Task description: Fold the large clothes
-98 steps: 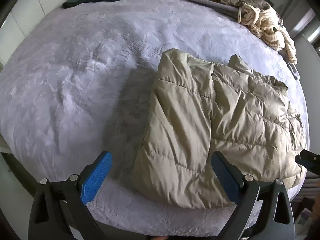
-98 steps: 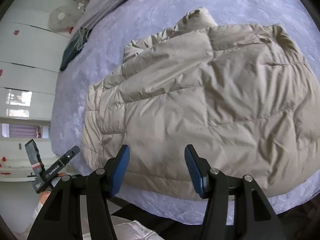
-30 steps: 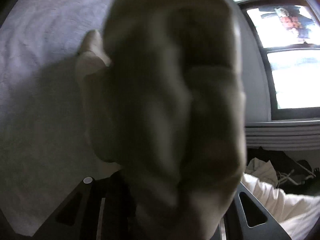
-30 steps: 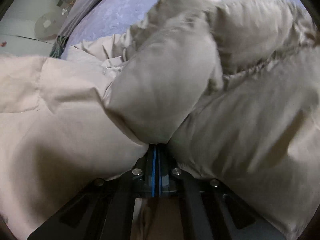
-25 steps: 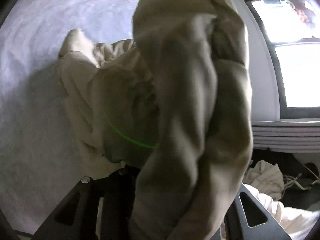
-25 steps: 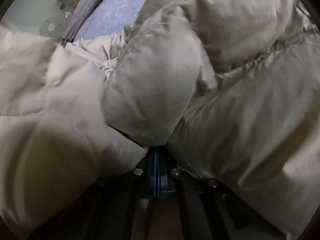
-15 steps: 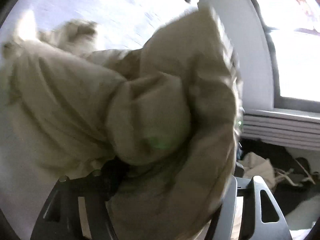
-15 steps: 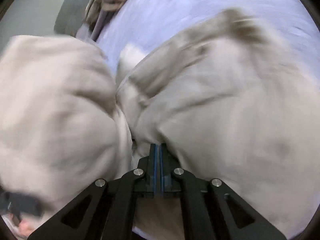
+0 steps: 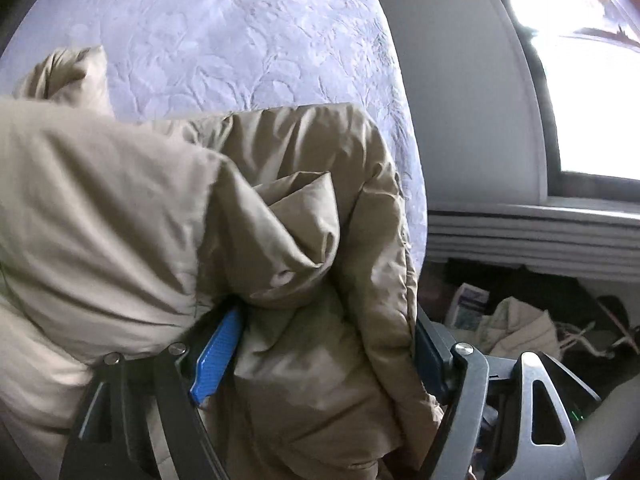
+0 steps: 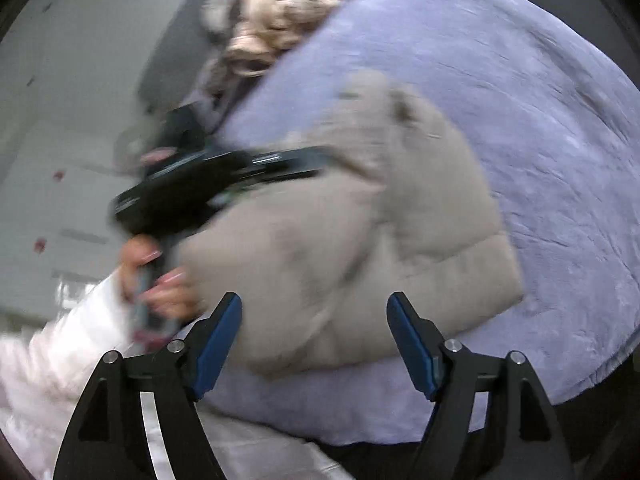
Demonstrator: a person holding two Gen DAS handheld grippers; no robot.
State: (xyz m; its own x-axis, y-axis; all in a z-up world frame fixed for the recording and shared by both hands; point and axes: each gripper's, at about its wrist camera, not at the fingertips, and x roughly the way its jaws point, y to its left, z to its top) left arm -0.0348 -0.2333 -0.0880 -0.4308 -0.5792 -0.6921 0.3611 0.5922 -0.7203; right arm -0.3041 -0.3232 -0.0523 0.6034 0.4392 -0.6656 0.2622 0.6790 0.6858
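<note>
Lavender bed [image 10: 540, 128] carries the folded beige puffer jacket [image 10: 360, 248] near its edge. Left tool [image 9: 320, 356] spread wide, jacket fabric bunched between its pads. Right tool [image 10: 316, 344] wide open, holding nothing.

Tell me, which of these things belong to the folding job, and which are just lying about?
Part of the job:
- beige puffer jacket
- left tongs, jacket bulging between them
- right tongs, open
- purple bedspread

Lying about:
- cream clothes heap
- floor clutter
</note>
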